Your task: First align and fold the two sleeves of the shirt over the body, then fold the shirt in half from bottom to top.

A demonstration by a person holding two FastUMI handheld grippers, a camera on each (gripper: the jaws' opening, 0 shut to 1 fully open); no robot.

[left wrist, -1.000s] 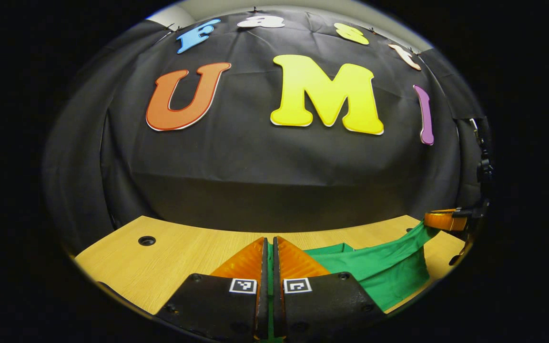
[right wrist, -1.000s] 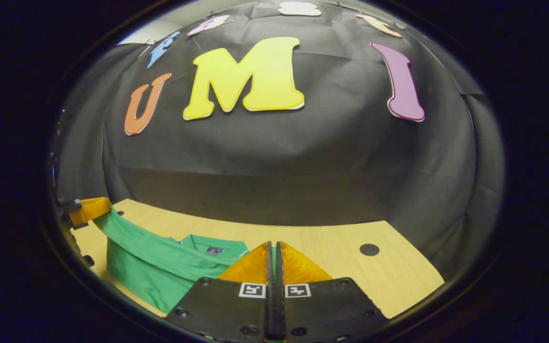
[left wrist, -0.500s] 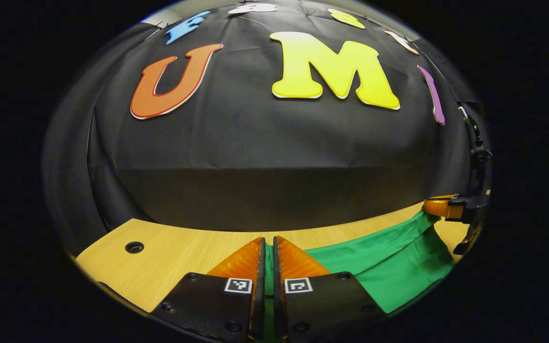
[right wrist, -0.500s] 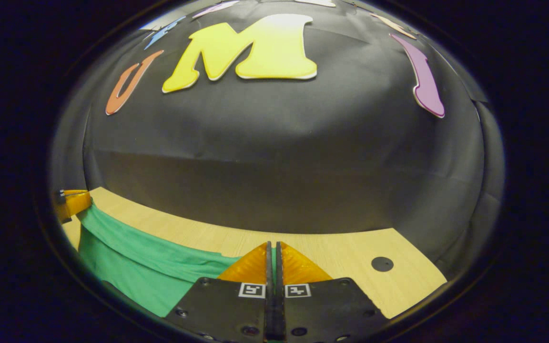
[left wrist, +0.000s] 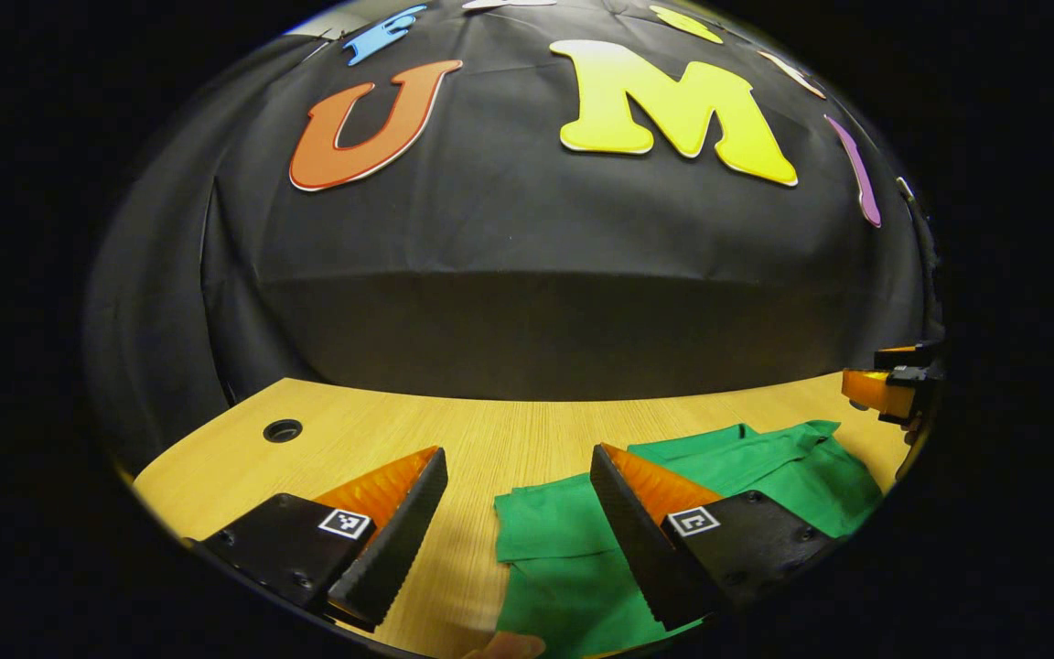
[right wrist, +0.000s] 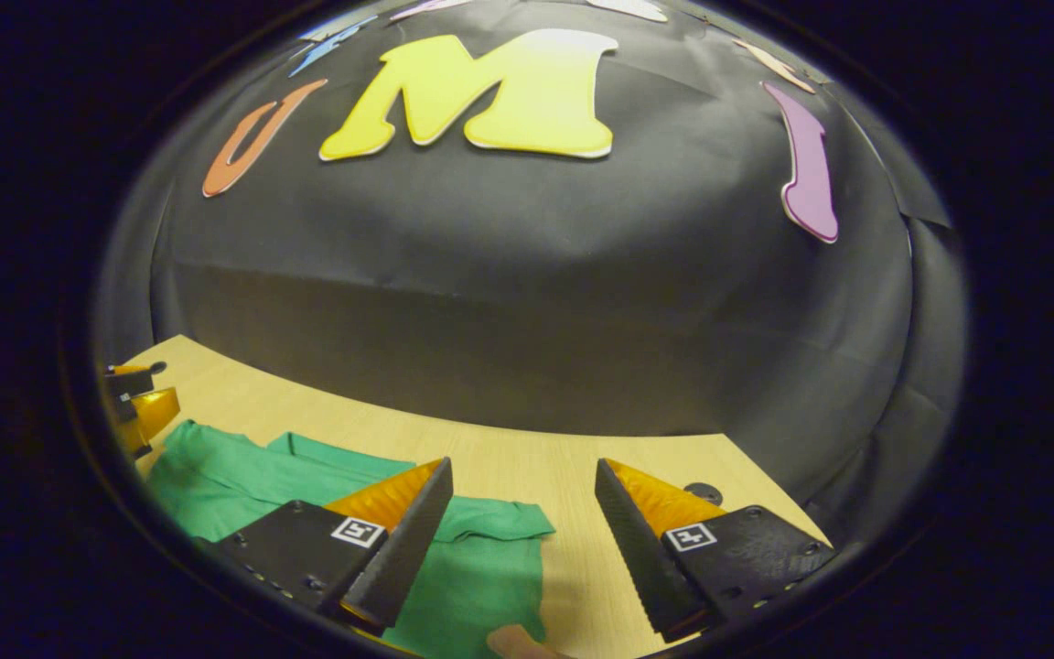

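And they let go: a second ago both grippers were pinched on a taut green hem held up off the table, now both sets of fingers are spread wide with nothing between them. The left gripper (left wrist: 518, 471) hovers with the shirt (left wrist: 582, 531) lying on the wooden table (left wrist: 381, 430) under and beyond its right finger. The right gripper (right wrist: 522, 480) has the shirt (right wrist: 481, 567) under its left finger, and bare wood beneath the right. To my eye the bottom-to-top fold has just landed, with perhaps some tidying left. The sleeves are buried inside the folds, the shirt's near edge is cut off, and alignment of the layers is hard to judge
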